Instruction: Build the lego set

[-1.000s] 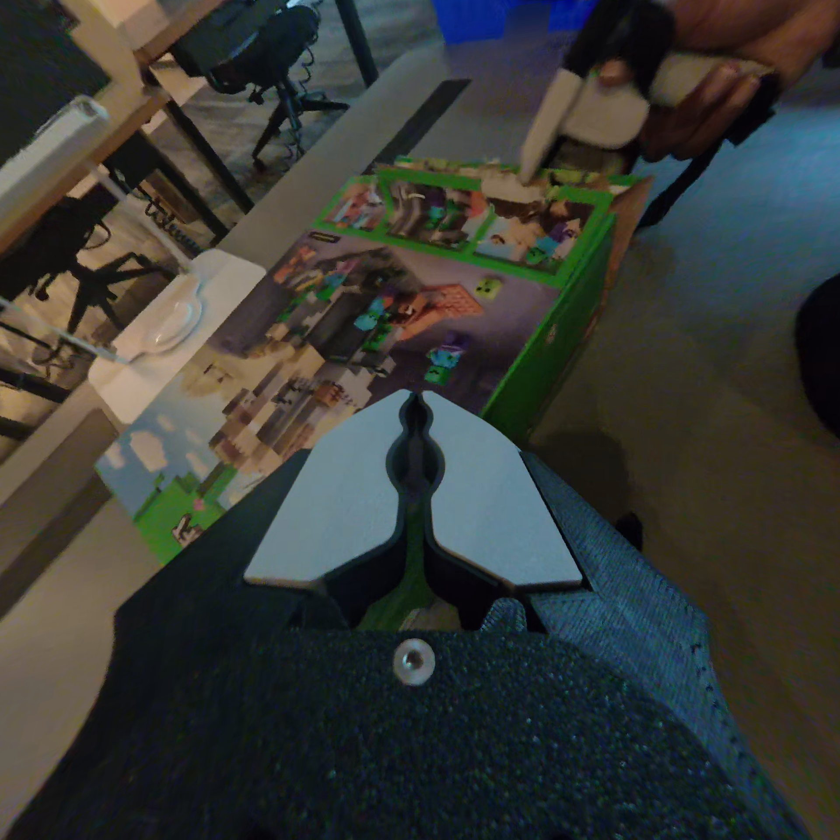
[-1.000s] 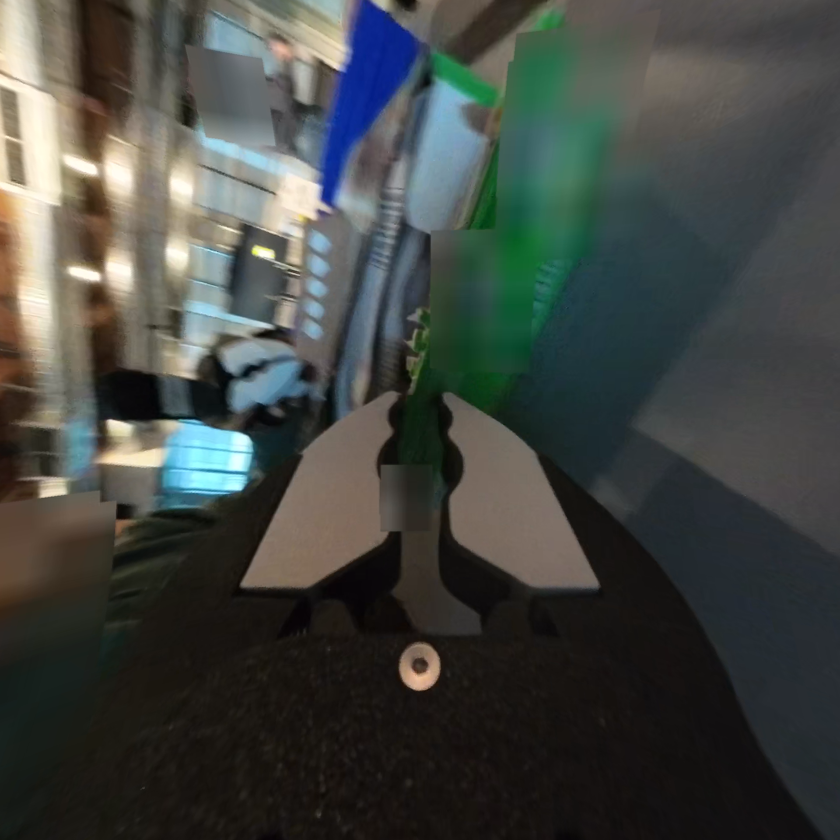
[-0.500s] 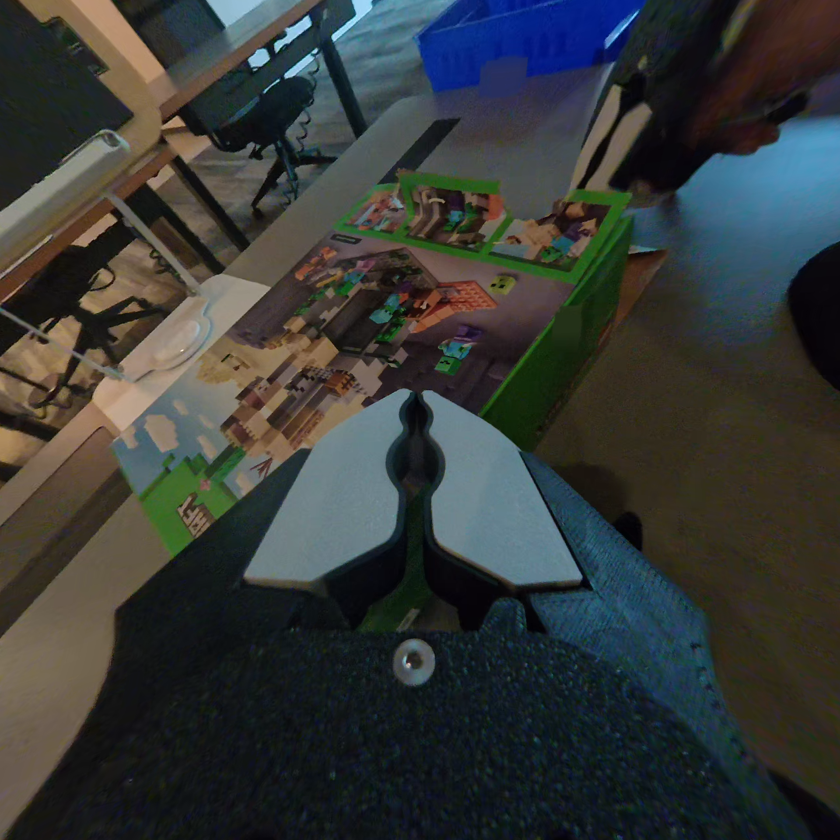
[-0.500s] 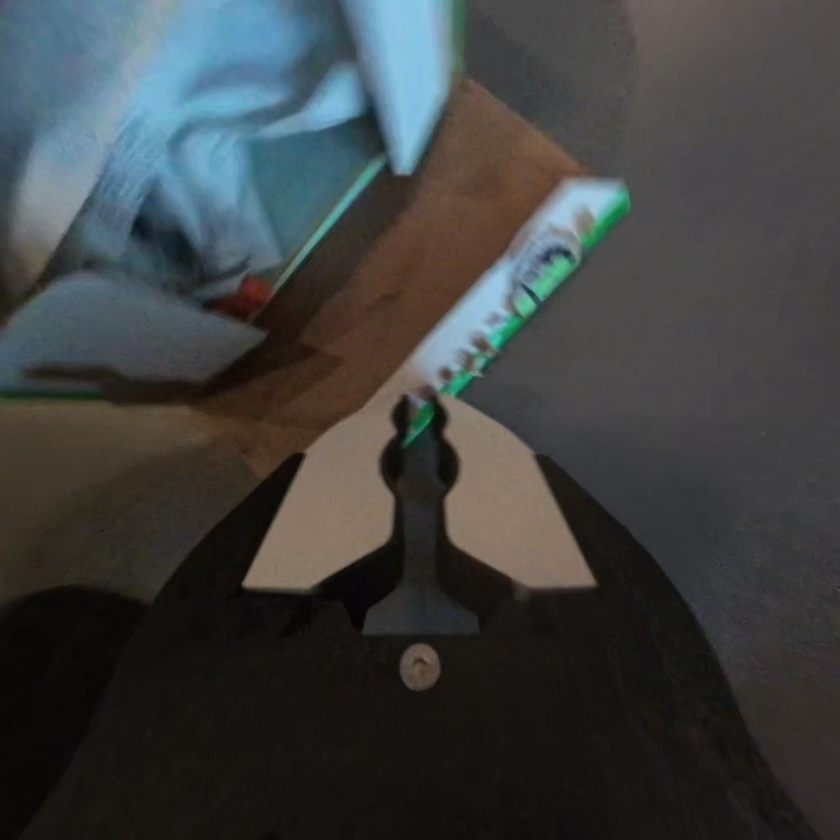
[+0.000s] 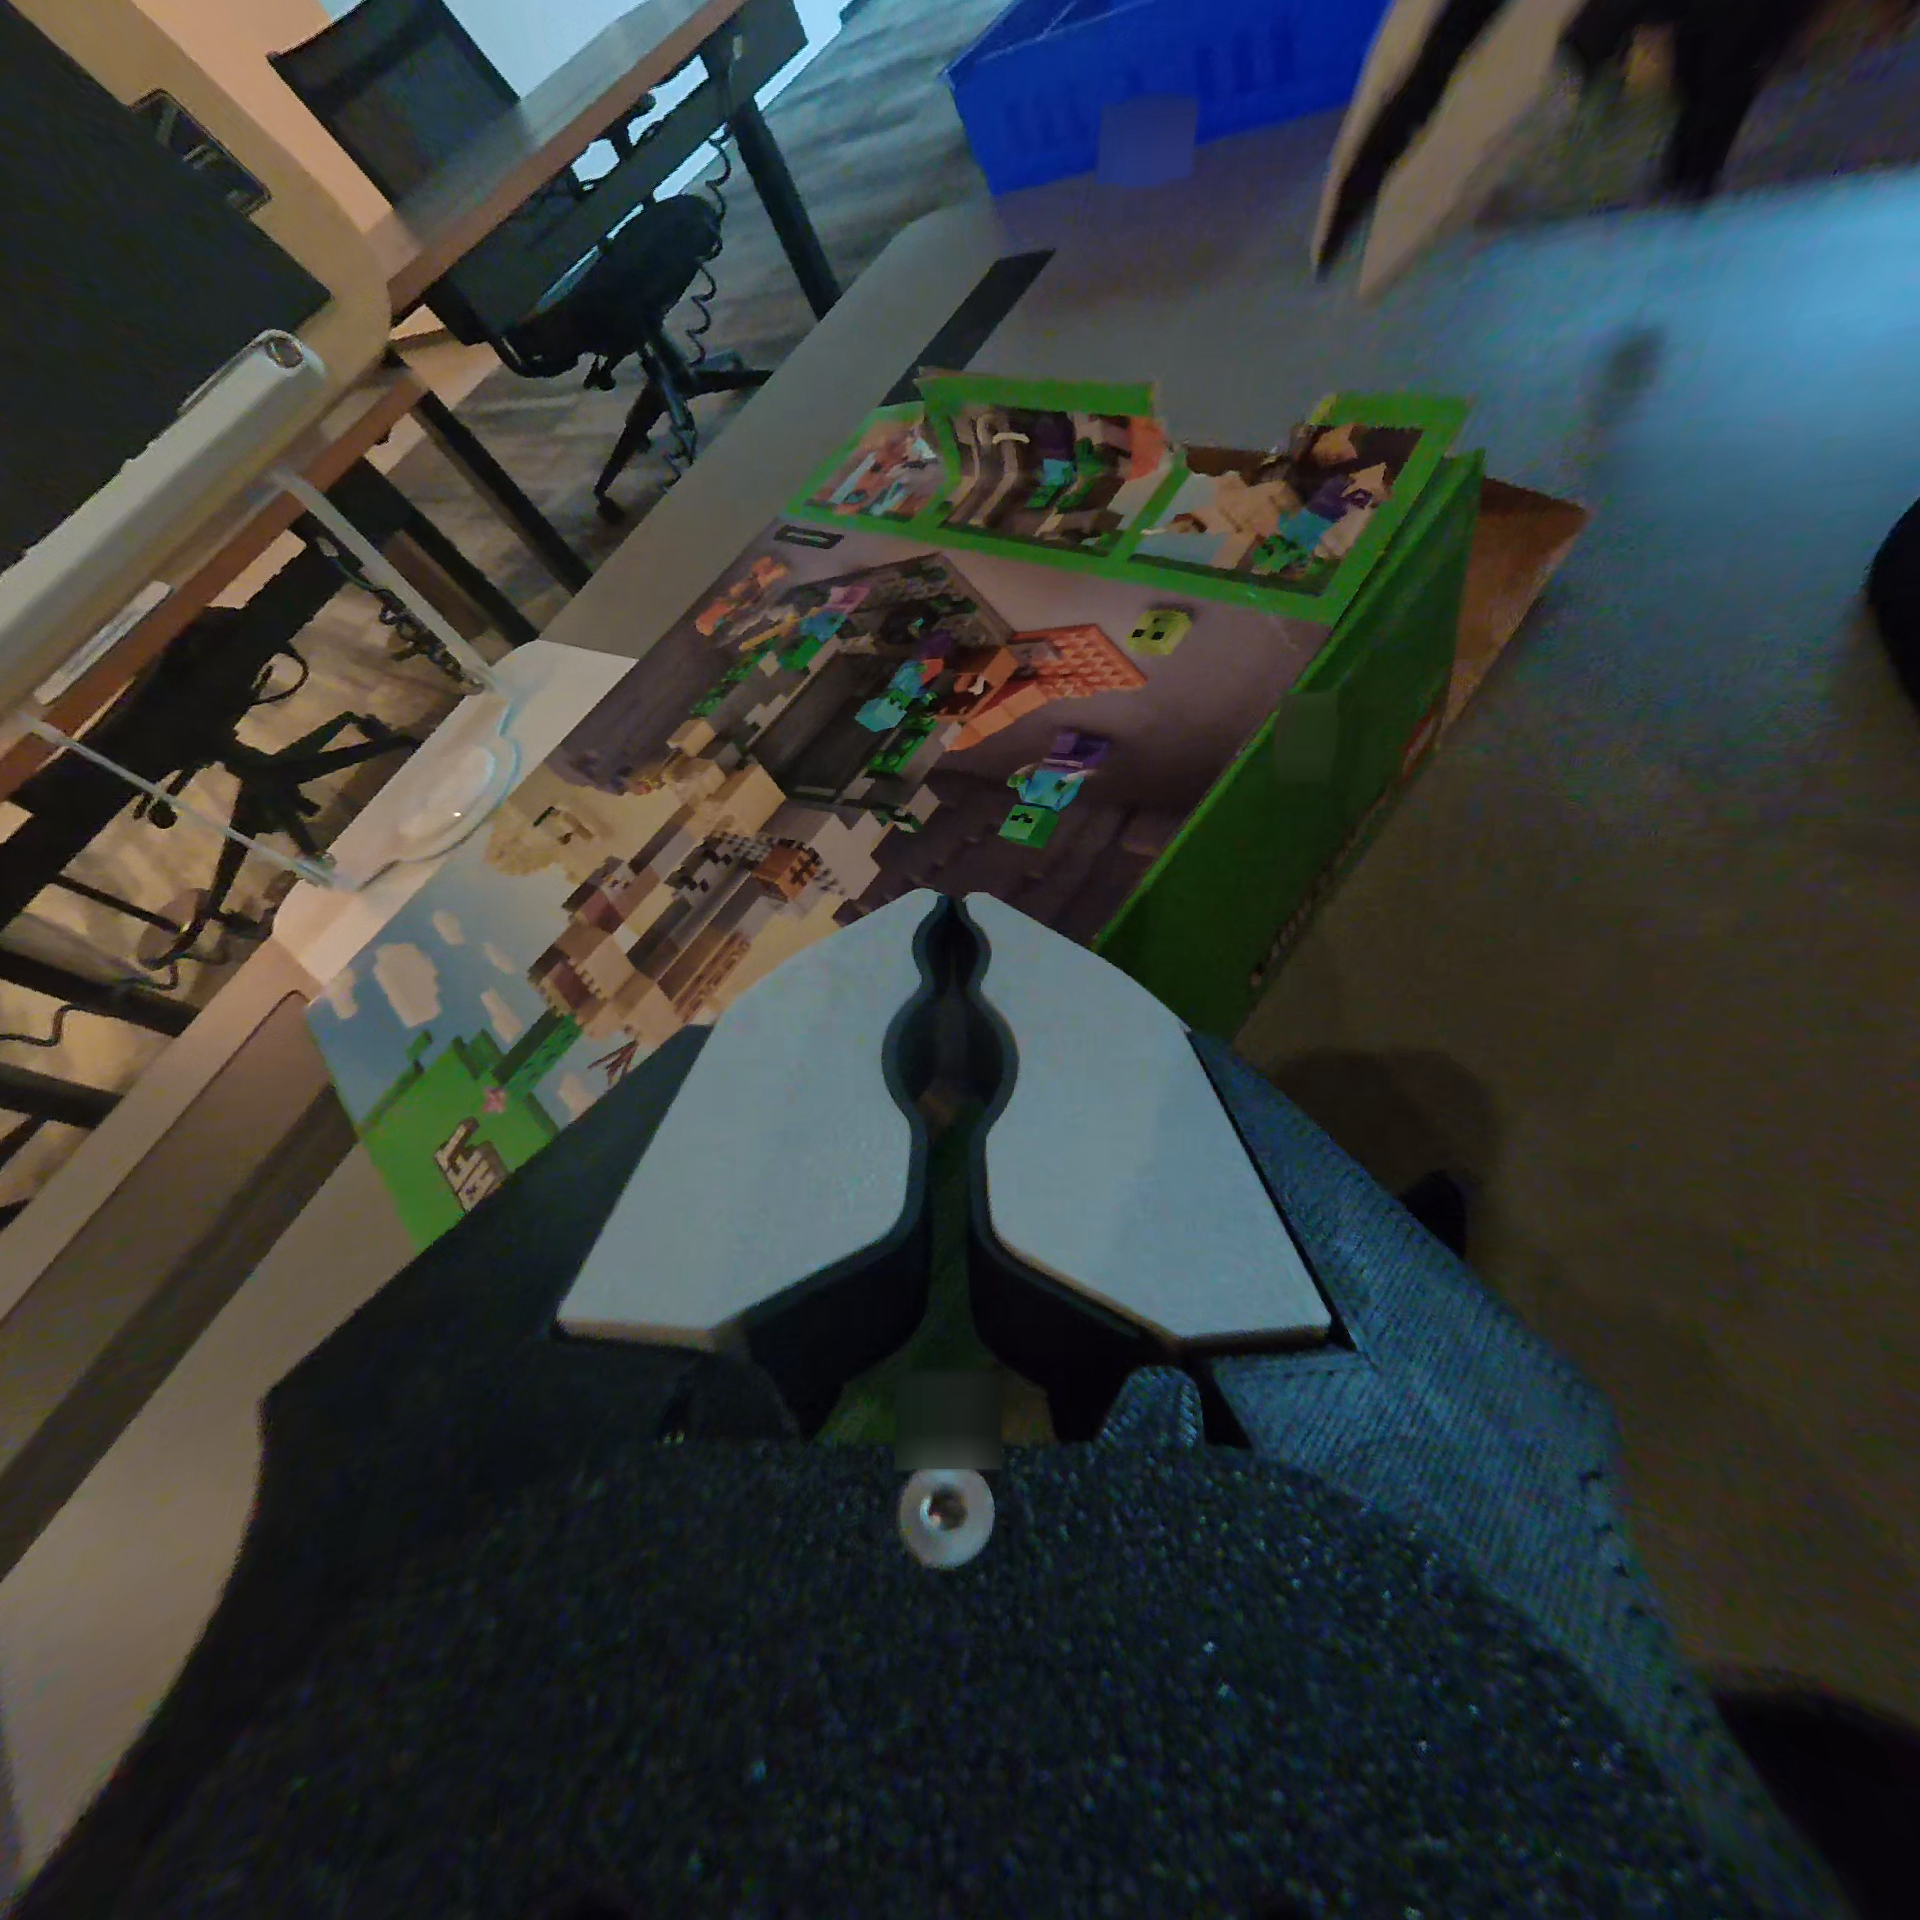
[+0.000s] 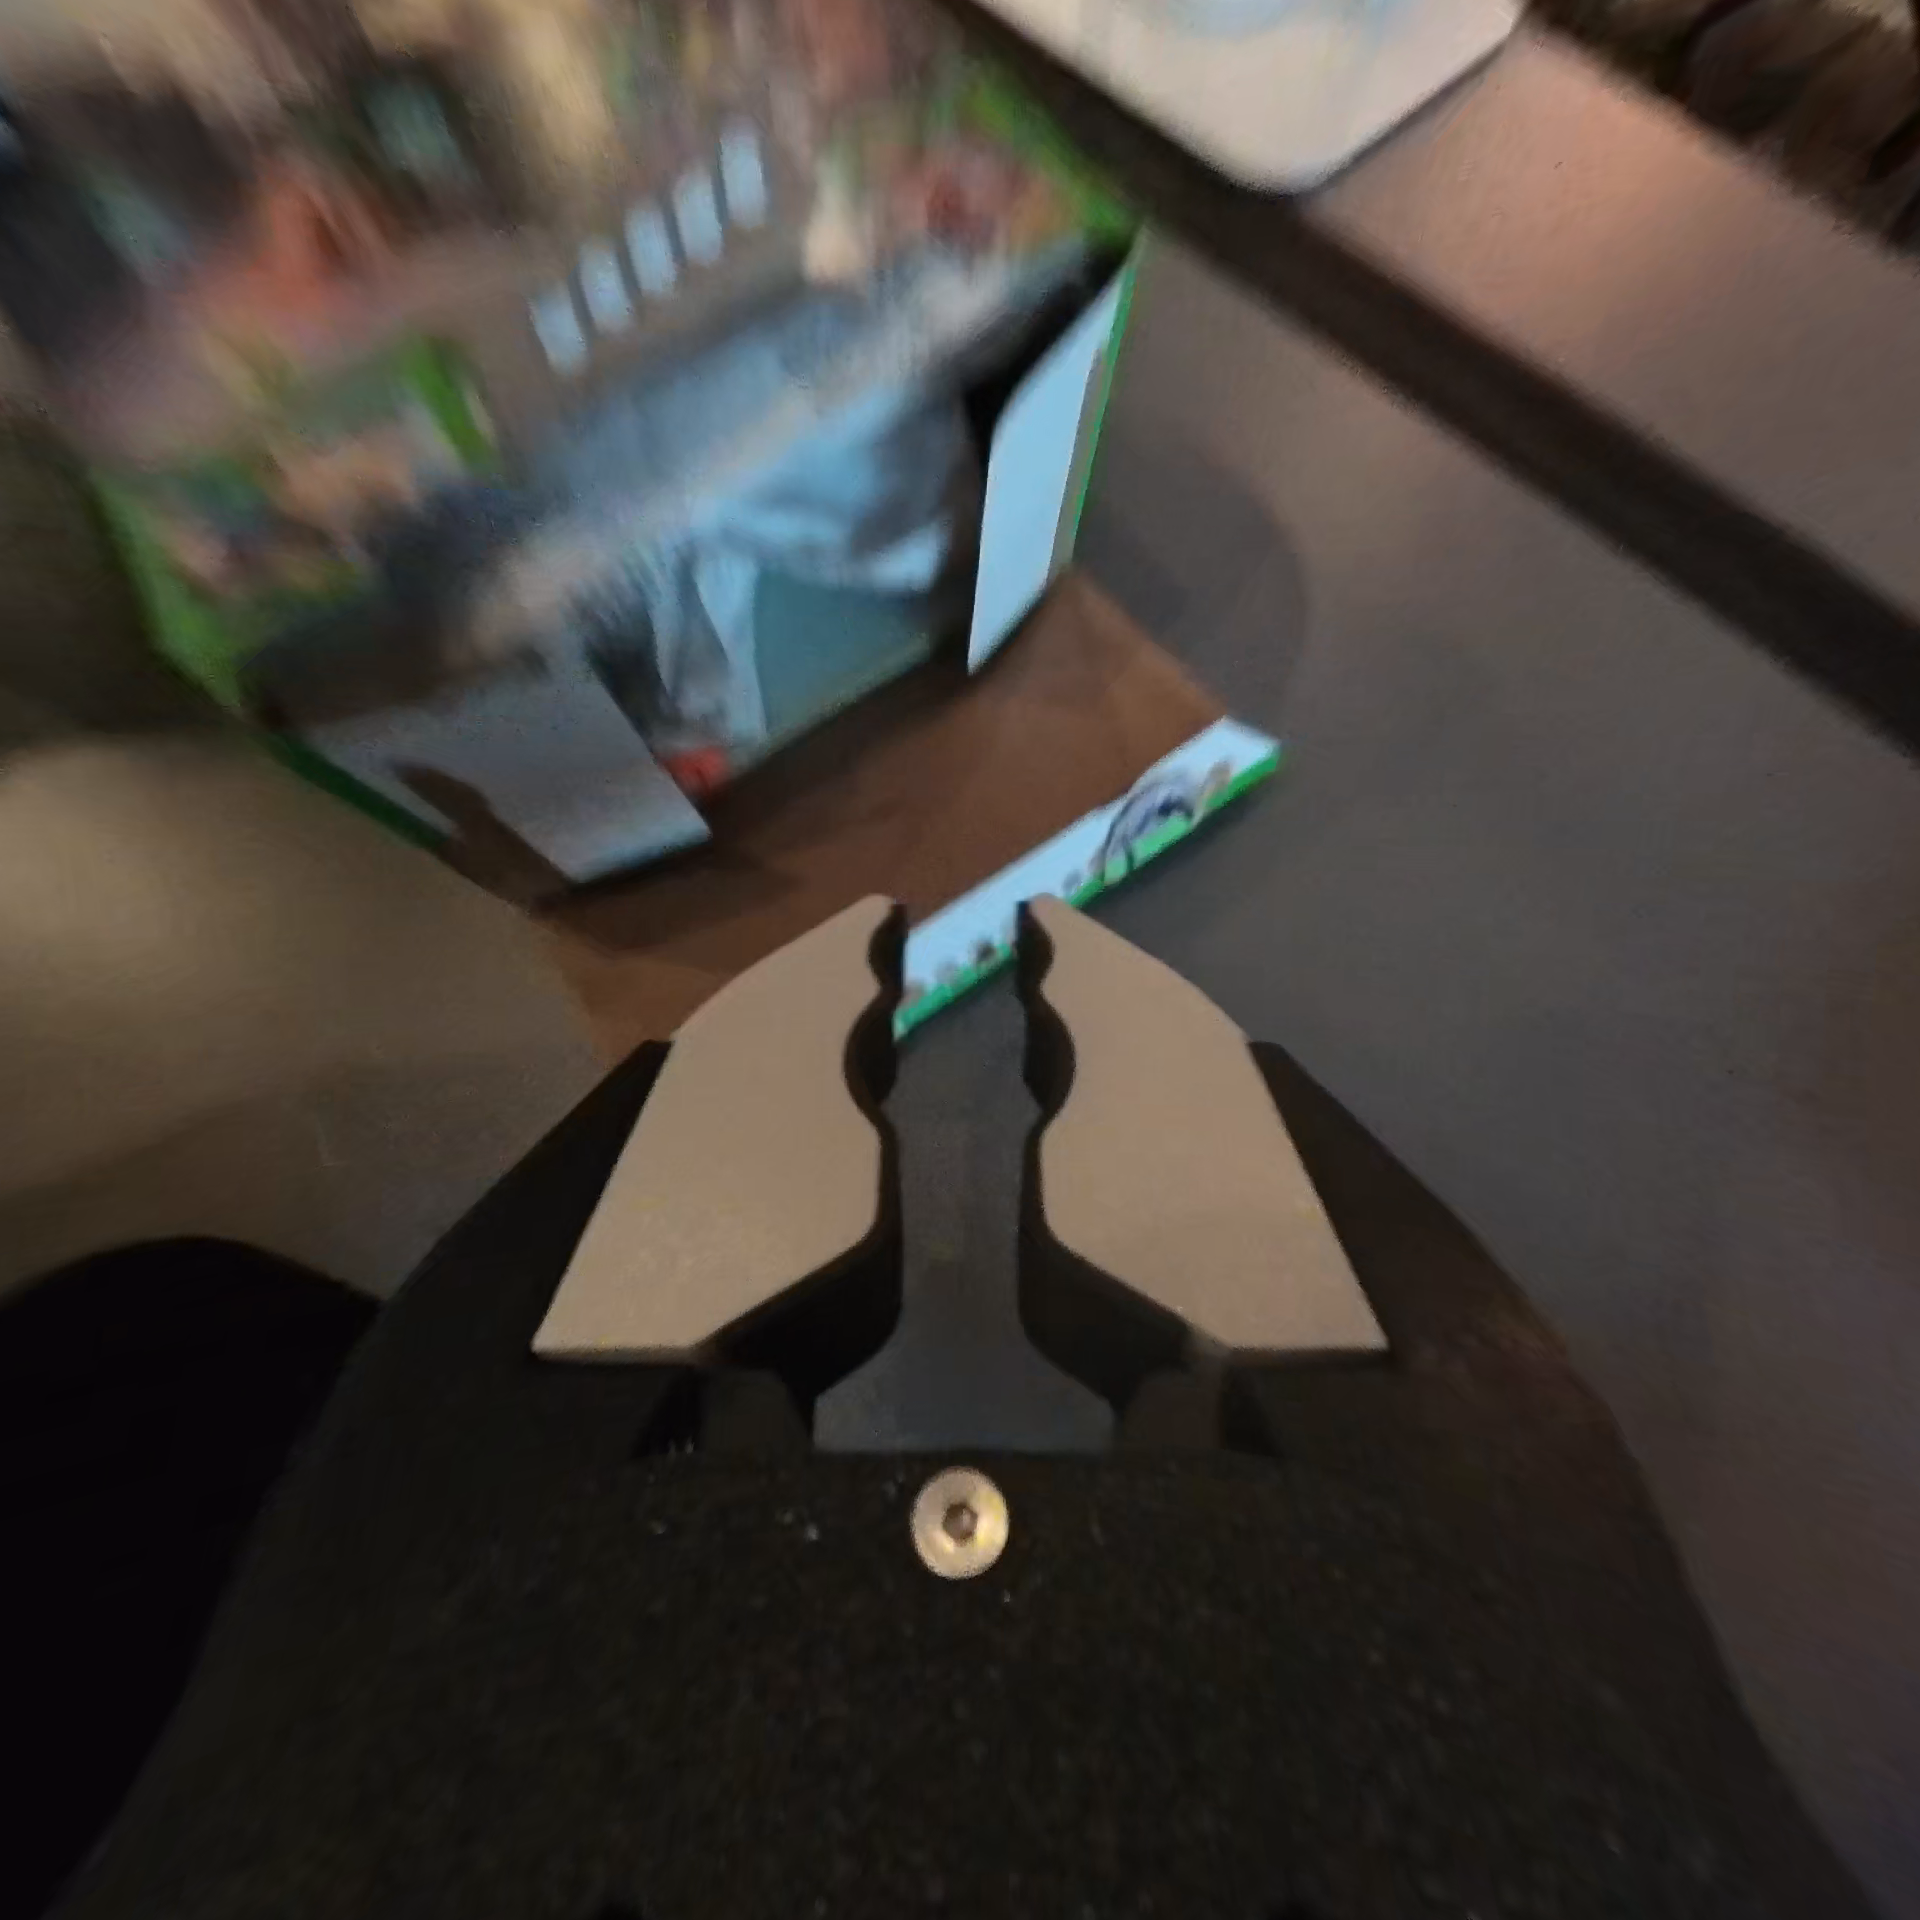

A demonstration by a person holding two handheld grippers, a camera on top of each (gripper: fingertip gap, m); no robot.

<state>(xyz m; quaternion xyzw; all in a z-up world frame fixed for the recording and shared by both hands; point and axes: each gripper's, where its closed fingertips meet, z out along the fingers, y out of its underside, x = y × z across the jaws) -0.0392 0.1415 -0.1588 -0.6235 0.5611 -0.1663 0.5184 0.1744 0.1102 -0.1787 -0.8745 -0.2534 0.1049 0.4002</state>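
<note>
The green lego box [image 5: 935,675] lies flat on the grey table [image 5: 1610,935]. My left gripper [image 5: 951,912] is shut over the box's near corner, and green shows through the gap beneath its fingers. The box's far end is open, with a brown cardboard flap [image 6: 935,790] folded down onto the table and white bags [image 6: 748,582] inside. My right gripper [image 6: 956,914] is open just above the flap's green-and-white edge strip [image 6: 1132,821], holding nothing. It shows blurred at the top right of the left wrist view [image 5: 1382,208].
A blue bin [image 5: 1143,94] stands beyond the box. A white pad [image 5: 457,769] lies at the table's left edge, also in the right wrist view [image 6: 1299,73]. Desks and office chairs [image 5: 623,301] stand past that edge. A dark object [image 5: 1896,613] sits at the right. The left gripper's tips are roughly 25 cm from the right gripper's.
My right gripper was shut on the flap's edge, pulled the flap down to the table, then opened and let go. My left gripper stayed shut over the box.
</note>
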